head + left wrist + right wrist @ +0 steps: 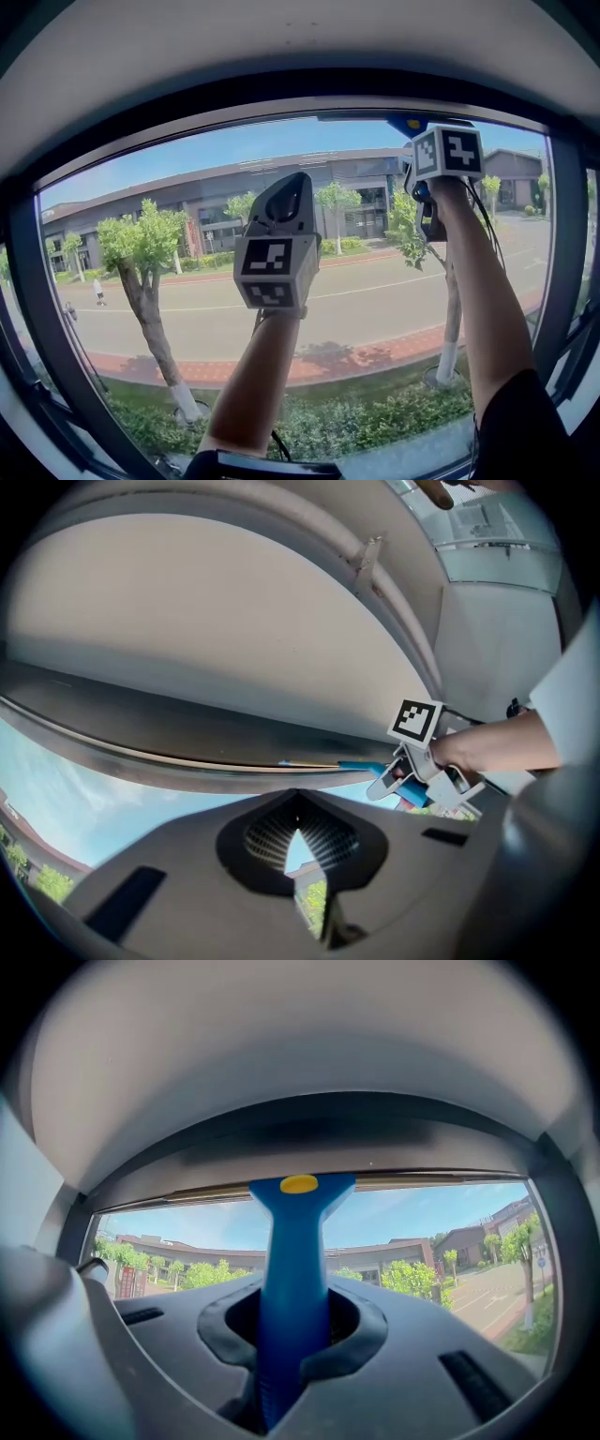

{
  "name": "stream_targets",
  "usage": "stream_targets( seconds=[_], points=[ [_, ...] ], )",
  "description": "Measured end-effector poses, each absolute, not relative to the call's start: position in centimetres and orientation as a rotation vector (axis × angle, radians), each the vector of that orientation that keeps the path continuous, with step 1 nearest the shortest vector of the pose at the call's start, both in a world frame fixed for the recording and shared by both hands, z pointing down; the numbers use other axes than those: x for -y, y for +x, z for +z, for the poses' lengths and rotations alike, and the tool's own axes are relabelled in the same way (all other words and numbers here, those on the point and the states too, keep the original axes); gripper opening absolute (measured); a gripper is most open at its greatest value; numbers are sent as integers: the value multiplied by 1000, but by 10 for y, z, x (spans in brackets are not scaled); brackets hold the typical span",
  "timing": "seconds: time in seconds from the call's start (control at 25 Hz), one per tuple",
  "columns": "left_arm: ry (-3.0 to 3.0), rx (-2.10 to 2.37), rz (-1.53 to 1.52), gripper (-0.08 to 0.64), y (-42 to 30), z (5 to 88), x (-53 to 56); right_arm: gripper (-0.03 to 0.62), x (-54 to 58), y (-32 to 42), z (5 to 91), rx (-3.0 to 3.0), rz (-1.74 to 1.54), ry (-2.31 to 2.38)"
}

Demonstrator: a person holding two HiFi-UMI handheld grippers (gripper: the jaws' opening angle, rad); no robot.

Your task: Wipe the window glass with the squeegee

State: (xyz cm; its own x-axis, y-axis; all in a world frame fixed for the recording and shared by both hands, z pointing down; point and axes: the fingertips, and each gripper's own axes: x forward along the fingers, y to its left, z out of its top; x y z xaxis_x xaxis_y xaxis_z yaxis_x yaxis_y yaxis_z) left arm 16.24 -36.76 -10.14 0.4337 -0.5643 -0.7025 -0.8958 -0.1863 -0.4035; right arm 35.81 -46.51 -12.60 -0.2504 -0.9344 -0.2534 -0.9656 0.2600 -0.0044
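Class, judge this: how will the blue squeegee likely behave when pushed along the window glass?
The squeegee has a thick moulded handle that looks rigid, so it probably won't flex. It likely weighs little: the right claw alone holds it overhead. Its smooth plastic might twist under pressure.

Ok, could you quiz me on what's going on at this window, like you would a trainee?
1. Which gripper holds the squeegee?
2. Where is the squeegee's head? A: at the top edge of the glass; B: mid-pane; C: at the bottom edge.
3. True or false: the left gripper holds nothing.
Key: 1. The right gripper, shut on it. 2. A. 3. True: nothing stands between its jaws.
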Motion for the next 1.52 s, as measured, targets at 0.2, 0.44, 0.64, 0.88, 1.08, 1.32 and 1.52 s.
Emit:
stream_targets(
  seconds=[0.2,0.44,0.64,0.88,1.08,1.32,1.52],
  points=[
    [-1897,-1238,517,2,164,-92,371,70,472,361,-131,-2338,175,-1806],
    [-1919,-1243,500,2,163,-80,374,69,471,358,-124,-2369,105,-1880],
    [-1912,-1244,489,2,161,-76,374,69,471,357,-123,-2396,56,-1887],
    [-1937,-1263,491,2,154,-64,373,69,471,356,-111,-2387,33,-1902],
    [-1934,-1248,481,2,150,-62,376,69,470,358,-105,-2392,15,-1921],
    [-1978,-1242,486,2,155,-44,375,69,469,365,-83,-2413,15,-1927],
    [-2006,-1251,479,2,156,-35,379,69,469,365,-71,-2432,20,-1940]
  ],
)
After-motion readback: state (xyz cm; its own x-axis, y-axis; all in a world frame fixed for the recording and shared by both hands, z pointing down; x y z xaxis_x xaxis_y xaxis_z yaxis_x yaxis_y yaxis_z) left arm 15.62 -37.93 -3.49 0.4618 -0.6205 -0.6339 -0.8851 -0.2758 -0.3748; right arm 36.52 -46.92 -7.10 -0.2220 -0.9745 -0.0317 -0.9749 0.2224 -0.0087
